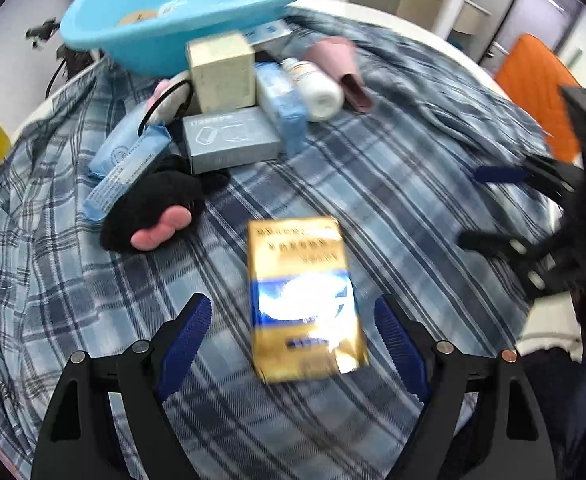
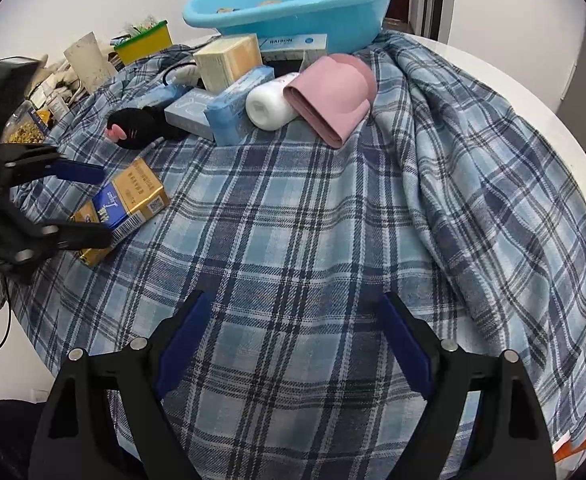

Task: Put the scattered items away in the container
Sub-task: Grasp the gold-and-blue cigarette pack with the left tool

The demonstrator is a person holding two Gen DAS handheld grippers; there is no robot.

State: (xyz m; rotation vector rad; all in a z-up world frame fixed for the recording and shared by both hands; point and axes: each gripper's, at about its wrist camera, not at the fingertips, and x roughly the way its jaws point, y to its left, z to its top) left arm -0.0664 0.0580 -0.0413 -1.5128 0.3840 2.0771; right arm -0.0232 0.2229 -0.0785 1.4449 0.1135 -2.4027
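Note:
A gold and blue box (image 1: 299, 300) (image 2: 133, 196) lies flat on the plaid cloth. My left gripper (image 1: 293, 308) (image 2: 93, 204) is open and straddles it, with a gap on each side of the box. Over bare cloth at the front, my right gripper (image 2: 295, 304) (image 1: 489, 208) is open and holds nothing. The blue basin (image 1: 189, 12) (image 2: 301, 0) stands at the far end. In front of it lie a beige box (image 1: 221, 72), a grey box (image 1: 229, 140), blue tissue packs (image 1: 283, 108), a white bottle (image 2: 271, 106), a pink pouch (image 2: 333, 96) and a black plush toy (image 1: 153, 208).
The plaid cloth (image 2: 333, 220) covers a round white table (image 2: 533, 92) and bunches in folds on the right. A yellow-green bin (image 2: 145, 42) and small clutter sit at the far left. An orange chair (image 1: 537, 80) stands beyond the table's edge.

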